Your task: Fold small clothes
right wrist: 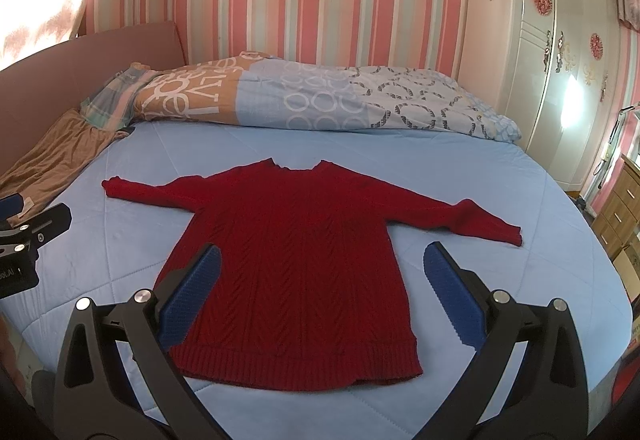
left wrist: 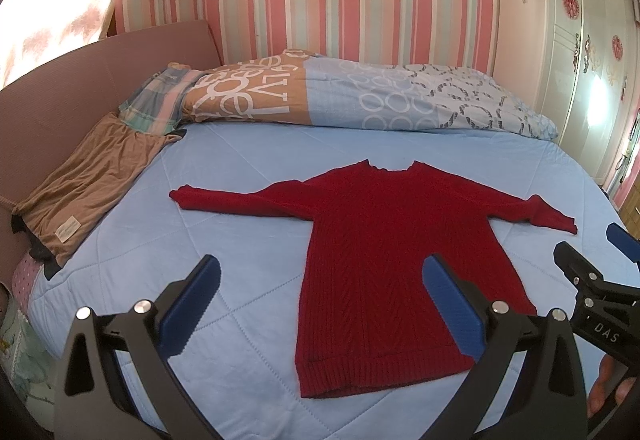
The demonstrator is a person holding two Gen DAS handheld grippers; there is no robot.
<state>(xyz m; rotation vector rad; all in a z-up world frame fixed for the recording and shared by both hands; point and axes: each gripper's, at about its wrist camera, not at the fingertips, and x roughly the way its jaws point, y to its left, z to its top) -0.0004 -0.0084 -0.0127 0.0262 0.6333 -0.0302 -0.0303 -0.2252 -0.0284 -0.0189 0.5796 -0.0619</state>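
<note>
A small red knit sweater [left wrist: 384,252] lies flat on the light blue bedspread [left wrist: 240,167], neck toward the pillows, both sleeves spread out, hem nearest me. It also shows in the right wrist view [right wrist: 296,260]. My left gripper [left wrist: 322,272] is open and empty, held above the sweater's lower left part. My right gripper [right wrist: 322,260] is open and empty, above the sweater's lower right part. The right gripper shows at the right edge of the left wrist view [left wrist: 600,256]. The left gripper shows at the left edge of the right wrist view [right wrist: 28,215].
A brown garment [left wrist: 88,191] lies at the bed's left side by the pink headboard [left wrist: 80,79]. A folded patterned duvet [left wrist: 360,95] lies across the far end. A white wardrobe [right wrist: 560,59] and a wooden drawer unit [right wrist: 620,211] stand to the right.
</note>
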